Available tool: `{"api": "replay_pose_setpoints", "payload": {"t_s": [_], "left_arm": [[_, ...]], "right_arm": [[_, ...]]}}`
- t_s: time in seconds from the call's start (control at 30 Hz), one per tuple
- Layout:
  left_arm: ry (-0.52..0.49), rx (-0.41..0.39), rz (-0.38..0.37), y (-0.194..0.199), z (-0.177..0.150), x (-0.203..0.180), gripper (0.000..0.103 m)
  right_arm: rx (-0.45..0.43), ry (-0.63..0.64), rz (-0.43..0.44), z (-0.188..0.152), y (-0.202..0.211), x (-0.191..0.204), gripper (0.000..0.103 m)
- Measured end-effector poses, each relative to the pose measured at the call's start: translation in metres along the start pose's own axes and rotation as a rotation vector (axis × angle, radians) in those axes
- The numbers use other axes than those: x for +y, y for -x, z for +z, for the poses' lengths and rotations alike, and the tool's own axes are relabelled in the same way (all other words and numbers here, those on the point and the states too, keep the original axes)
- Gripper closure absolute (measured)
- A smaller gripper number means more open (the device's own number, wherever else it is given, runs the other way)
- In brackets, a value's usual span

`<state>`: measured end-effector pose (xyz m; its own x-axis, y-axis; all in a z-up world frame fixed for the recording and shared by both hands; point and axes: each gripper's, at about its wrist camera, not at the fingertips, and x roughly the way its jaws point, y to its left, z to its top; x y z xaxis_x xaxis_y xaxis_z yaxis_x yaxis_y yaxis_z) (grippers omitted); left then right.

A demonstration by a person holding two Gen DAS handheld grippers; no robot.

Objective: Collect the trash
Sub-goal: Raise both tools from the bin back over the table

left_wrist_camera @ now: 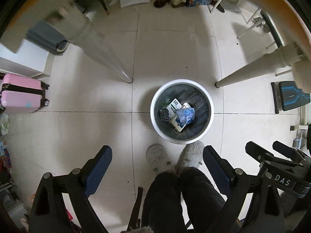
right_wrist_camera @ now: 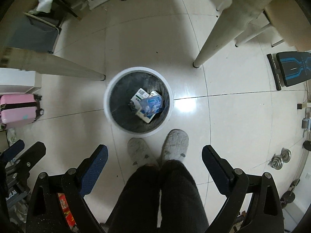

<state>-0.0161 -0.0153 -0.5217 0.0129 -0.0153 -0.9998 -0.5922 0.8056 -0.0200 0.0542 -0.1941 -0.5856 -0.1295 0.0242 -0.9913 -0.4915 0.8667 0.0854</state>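
A round white trash bin [left_wrist_camera: 155, 99] [right_wrist_camera: 107, 99] with a dark liner stands on the tiled floor between two table legs. Inside lie a white carton with a barcode [left_wrist_camera: 173, 104] [right_wrist_camera: 138, 95] and a crumpled blue wrapper [left_wrist_camera: 186, 115] [right_wrist_camera: 152, 103]. My left gripper [left_wrist_camera: 157, 155] hangs high above the floor, pointing straight down, open with nothing between its blue pads. My right gripper [right_wrist_camera: 155, 153] is likewise high up, open and empty. The right gripper's black frame [left_wrist_camera: 272, 167] shows at the right of the left wrist view.
A person's grey slippers [left_wrist_camera: 157, 158] [right_wrist_camera: 176, 144] and dark trousers stand just in front of the bin. White table legs [left_wrist_camera: 108, 62] [right_wrist_camera: 215, 31] flank it. A pink suitcase [left_wrist_camera: 21, 93] [right_wrist_camera: 17, 110] is at left, a black and blue bench [right_wrist_camera: 291, 68] at right.
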Motion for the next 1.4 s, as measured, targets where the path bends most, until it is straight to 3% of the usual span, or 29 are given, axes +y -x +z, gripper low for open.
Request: {"api": "replay_pose_setpoints", "payload": {"t_s": [0.27,0.4,0.53,0.7,0.9,1.1,1.27,1.33,1.4], "left_arm": [[0.008,-0.057,-0.002,0.088,-0.004,0.006,0.008],[0.031,-0.104,0.017,0.127,0.008,0.008,0.008],[0.064,-0.159,0.049,0.151,0.036,0.005,0.008],[0.062,-0.201,0.108,0.162,0.088,-0.008,0.008],[0.106,-0.191,0.214,0.149,0.164,-0.025,0.008],[0.193,-0.113,0.276,0.129,0.214,-0.014,0.008],[0.260,-0.066,0.299,0.120,0.239,-0.001,0.008],[0.276,-0.057,0.301,0.119,0.245,0.002,0.008],[0.279,-0.052,0.306,0.118,0.254,0.001,0.008]], "right_arm": [[-0.042,0.005,0.041,-0.021,0.123,0.019,0.005],[-0.087,-0.032,0.093,-0.016,0.183,0.020,0.005],[-0.148,-0.148,0.161,0.014,0.237,0.000,0.005],[-0.211,-0.311,0.222,0.092,0.278,-0.041,0.005],[-0.174,-0.515,0.287,0.204,0.271,-0.067,0.004],[-0.082,-0.604,0.205,0.308,0.223,-0.057,0.005],[0.010,-0.657,0.051,0.347,0.198,-0.041,0.001],[0.028,-0.661,-0.008,0.353,0.195,-0.035,0.004],[0.006,-0.611,-0.027,0.360,0.201,-0.026,0.015]]}}
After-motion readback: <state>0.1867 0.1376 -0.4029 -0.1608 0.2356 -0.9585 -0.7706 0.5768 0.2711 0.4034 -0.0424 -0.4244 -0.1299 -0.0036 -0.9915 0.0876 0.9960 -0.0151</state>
